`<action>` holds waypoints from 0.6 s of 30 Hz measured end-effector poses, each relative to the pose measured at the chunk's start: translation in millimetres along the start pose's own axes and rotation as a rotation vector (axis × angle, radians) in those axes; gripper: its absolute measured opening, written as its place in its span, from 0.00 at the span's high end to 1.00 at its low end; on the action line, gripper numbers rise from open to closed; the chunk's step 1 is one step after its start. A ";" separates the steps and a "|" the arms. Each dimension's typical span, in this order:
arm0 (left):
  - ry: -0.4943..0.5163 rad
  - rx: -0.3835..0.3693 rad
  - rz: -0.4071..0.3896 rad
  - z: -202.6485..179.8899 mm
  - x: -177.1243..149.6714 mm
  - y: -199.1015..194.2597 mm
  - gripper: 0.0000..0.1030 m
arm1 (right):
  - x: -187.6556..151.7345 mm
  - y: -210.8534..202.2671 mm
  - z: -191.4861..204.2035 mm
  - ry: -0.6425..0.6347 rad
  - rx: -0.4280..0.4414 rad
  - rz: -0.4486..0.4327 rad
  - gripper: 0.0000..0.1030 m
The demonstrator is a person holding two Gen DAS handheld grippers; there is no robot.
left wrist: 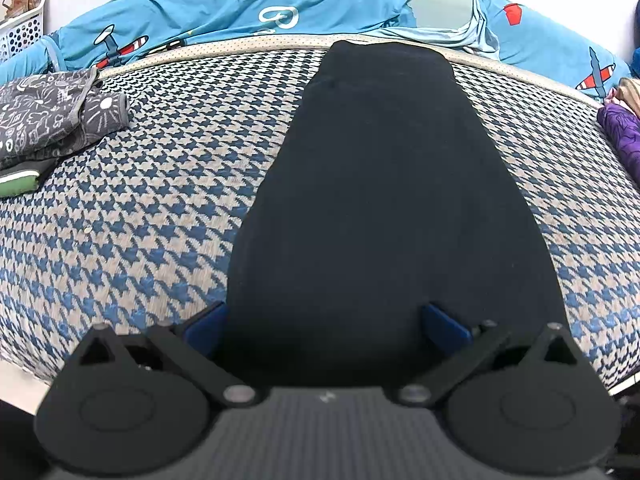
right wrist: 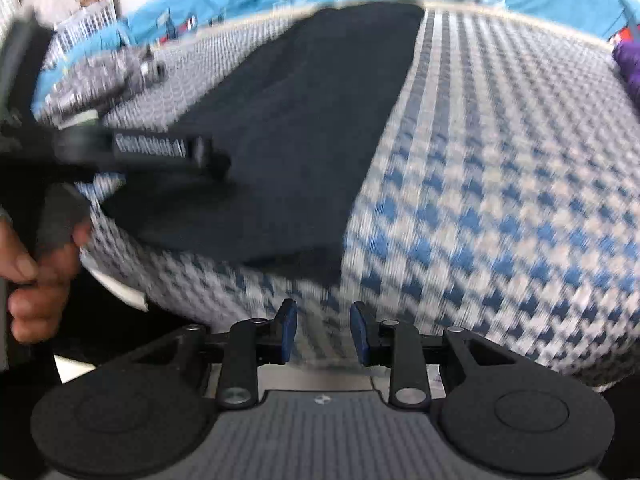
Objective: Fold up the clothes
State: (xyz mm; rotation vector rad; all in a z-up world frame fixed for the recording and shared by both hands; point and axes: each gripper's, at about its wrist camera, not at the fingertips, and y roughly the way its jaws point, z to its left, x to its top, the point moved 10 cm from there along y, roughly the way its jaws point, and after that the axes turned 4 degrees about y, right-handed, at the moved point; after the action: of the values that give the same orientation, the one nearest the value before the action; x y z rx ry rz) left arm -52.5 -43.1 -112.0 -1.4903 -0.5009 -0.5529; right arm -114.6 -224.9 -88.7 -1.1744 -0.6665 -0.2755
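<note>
- Work surface: a bed or mattress covered in blue-and-beige houndstooth fabric (left wrist: 140, 208), filling most of both wrist views.
- Task item: a black garment (left wrist: 380, 184) lies flat on the houndstooth cover as a long strip, running from 6 o'clock in the left wrist view up to the far piped edge at 12 o'clock.
- Left gripper (left wrist: 326, 328): jaws spread wide. The near end of the black garment lies between the two blue fingers (left wrist: 444, 326); the left finger sits at the garment's left edge, the right finger over the cloth. The pads do not press together on it.
- Right gripper (right wrist: 324, 330): jaws stand partly apart with a narrow gap; only houndstooth cover shows in the gap. It hangs over bare cover at 6 o'clock, just below the garment's near right corner, apart from it.
- The right wrist view is motion-blurred; fine detail there cannot be told.
- In that view the left gripper's body appears at 9 o'clock, over the garment's near end, with a person's hand (right wrist: 36, 276) gripping its handle at 8 o'clock.
- Other laundry: a grey patterned garment (left wrist: 52, 116) at 10 o'clock in the left view, well apart from the black one; a purple garment (left wrist: 624, 136) at 3 o'clock.
- A blue aeroplane-print bedsheet (left wrist: 224, 8) lies bunched beyond the far edge at 12 o'clock; a white perforated basket (left wrist: 20, 32) stands at 10 o'clock.
</note>
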 end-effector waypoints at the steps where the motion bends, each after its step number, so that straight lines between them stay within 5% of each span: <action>1: -0.001 -0.001 0.000 0.0 0.1 -0.1 0.00 | 4.7 -5.0 0.1 0.004 0.009 -0.031 0.72; 7: 0.000 -0.001 -0.003 -0.7 -0.4 -0.2 0.00 | 25.2 -14.8 -0.6 0.039 0.043 -0.140 0.72; 18: -0.002 -0.005 -0.004 -0.3 0.1 -0.4 0.00 | 22.8 5.8 -0.1 0.055 0.094 -0.094 0.95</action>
State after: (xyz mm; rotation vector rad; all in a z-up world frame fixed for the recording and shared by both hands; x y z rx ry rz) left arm -52.6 -43.4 -111.6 -1.4952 -0.5049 -0.5562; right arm -93.7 -219.6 -79.1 -1.0438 -0.6799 -0.3508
